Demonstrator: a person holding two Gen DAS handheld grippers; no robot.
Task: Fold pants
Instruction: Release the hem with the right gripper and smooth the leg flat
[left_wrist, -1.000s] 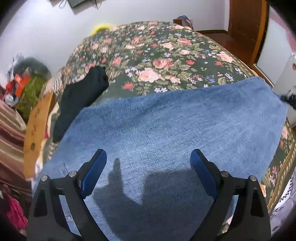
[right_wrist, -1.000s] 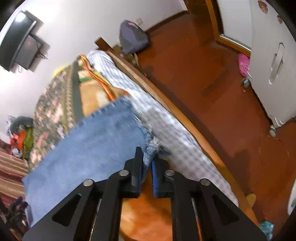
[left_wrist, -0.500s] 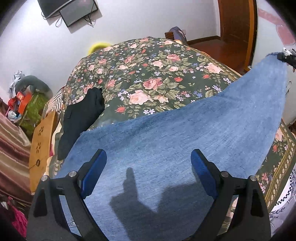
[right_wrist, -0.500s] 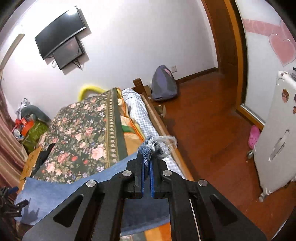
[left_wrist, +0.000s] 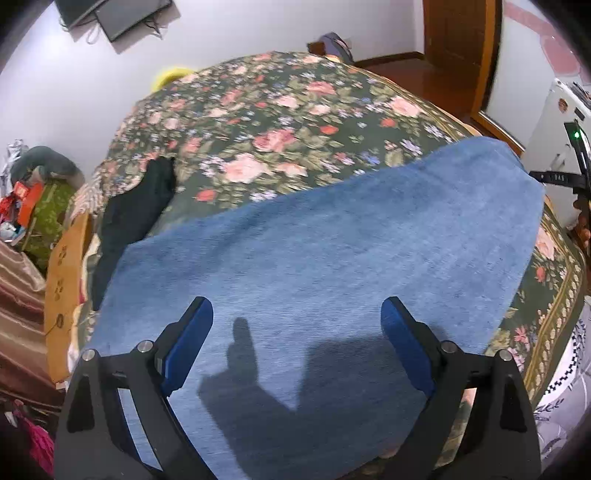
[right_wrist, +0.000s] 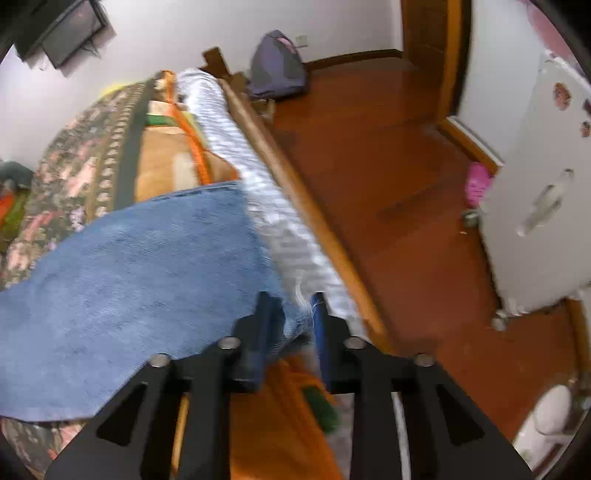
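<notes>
Blue denim pants (left_wrist: 314, 266) lie spread across a floral bed cover (left_wrist: 266, 118). My left gripper (left_wrist: 297, 343) hovers open above the near part of the denim and holds nothing. In the right wrist view the pants (right_wrist: 129, 280) reach the bed's right edge. My right gripper (right_wrist: 291, 325) sits at the frayed hem corner with its jaws parted; the hem lies between the fingers, loose. The right gripper also shows at the right edge of the left wrist view (left_wrist: 569, 177).
A black garment (left_wrist: 136, 206) lies on the bed's left side. A wooden bed rail (right_wrist: 295, 192) and checked sheet (right_wrist: 258, 184) run along the bed's right edge. Beyond are a wooden floor (right_wrist: 388, 166), a white cabinet (right_wrist: 546, 206) and a grey backpack (right_wrist: 277, 74).
The right gripper came down from its raised position, laid the hem back at the bed's edge and parted its jaws. The pants lie flat again. The left gripper stayed open above the denim.
</notes>
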